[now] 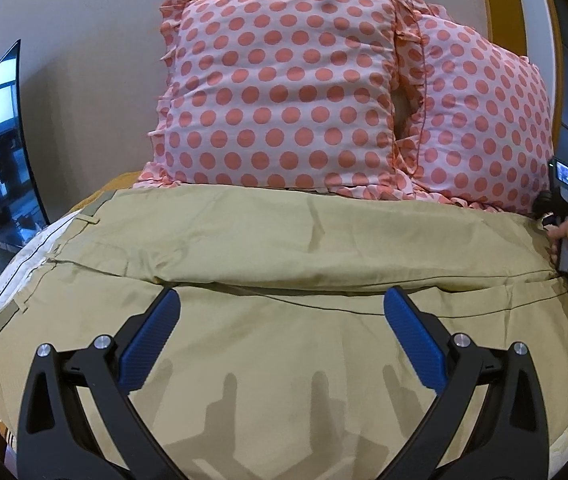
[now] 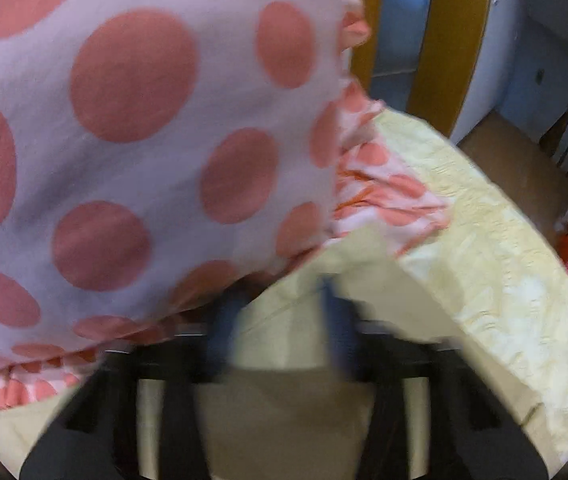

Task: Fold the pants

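Khaki pants (image 1: 284, 248) lie spread across the bed, waistband at the left, one half folded over the other along a seam across the middle. My left gripper (image 1: 282, 300) hovers open over the near half, blue pads (image 1: 152, 340) wide apart, holding nothing. My right gripper (image 2: 280, 304) is blurred by motion; its blue fingers (image 2: 336, 320) stand apart over the pants' end (image 2: 284, 400) next to a pillow. It also shows in the left wrist view (image 1: 562, 216) at the pants' far right end, held by a hand.
Two pink pillows with coral dots (image 1: 284, 88) (image 2: 124, 140) stand right behind the pants. A pale yellow bedspread (image 2: 504, 300) runs to the bed's right edge. A dark TV screen (image 1: 0, 152) is at the left, a yellow door frame (image 2: 444, 40) beyond.
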A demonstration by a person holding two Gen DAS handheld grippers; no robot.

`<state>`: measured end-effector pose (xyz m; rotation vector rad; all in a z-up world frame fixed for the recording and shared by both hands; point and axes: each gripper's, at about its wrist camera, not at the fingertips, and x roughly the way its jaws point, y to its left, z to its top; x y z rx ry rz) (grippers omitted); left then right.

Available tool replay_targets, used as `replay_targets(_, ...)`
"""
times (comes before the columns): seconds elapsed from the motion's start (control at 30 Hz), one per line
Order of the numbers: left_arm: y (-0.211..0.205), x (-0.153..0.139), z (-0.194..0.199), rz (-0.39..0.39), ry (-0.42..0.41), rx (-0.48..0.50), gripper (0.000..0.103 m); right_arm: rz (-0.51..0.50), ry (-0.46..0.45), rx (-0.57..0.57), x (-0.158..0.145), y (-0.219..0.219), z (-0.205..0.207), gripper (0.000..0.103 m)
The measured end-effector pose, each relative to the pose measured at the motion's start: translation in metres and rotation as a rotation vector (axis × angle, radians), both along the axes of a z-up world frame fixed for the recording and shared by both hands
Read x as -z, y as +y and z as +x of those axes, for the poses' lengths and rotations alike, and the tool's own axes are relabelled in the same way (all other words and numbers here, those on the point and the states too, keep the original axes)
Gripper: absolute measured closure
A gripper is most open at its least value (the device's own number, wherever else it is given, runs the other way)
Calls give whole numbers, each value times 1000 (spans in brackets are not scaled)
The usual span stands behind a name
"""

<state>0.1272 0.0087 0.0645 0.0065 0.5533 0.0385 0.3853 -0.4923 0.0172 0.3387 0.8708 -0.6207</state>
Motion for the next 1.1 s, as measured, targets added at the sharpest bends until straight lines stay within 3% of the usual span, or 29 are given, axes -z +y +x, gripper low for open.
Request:
replay_targets(0.07,3,-1,-5,0,-9,-8,2,72,-58,1,2,-13,-8,94)
replay_targets(0.23,12,-4,-20,-8,-23,-24,2,168,-277,-56,-16,-23,-65,97)
replay_targets(0.3,17,-5,-27,-15,-30,-33,2,207,-387,-94,-25,-24,-113,97)
replay_targets(0.4,22,-8,-35,-27,-34,-45,2,284,-483,-128,-28,-21,-190,97)
replay_targets(0.5,26,-11,-40,-44,-40,-50,2,362,-473,-126,-21,9,-258,97)
replay_targets(0.6,25,-17,-40,-50,-50,-37,2,468,-429,-107,-8,15,-294,96)
replay_targets(0.7,22,-23,-42,-23,-72,-25,2,613,-410,-24,8,8,-305,83)
replay_targets(0.73,23,-25,-44,-11,-81,-29,2,634,-419,-20,10,8,-306,70)
replay_targets(0.83,26,-28,-46,-4,-105,-50,2,623,-455,-22,7,8,-301,49)
replay_targets(0.9,32,-30,-40,-34,-88,-37,2,641,-476,-3,8,6,-298,46)
replay_targets(0.93,37,-30,-36,-73,-75,-15,2,644,-488,6,9,3,-298,48)
replay_targets(1.0,52,-30,-26,-199,-57,62,2,640,-532,13,13,-6,-300,92)
replay_targets(1.03,59,-31,-21,-254,-46,93,2,644,-540,7,13,-8,-301,101)
replay_targets(1.1,76,-30,-5,-370,-3,108,2,652,-622,-27,8,-16,-317,101)
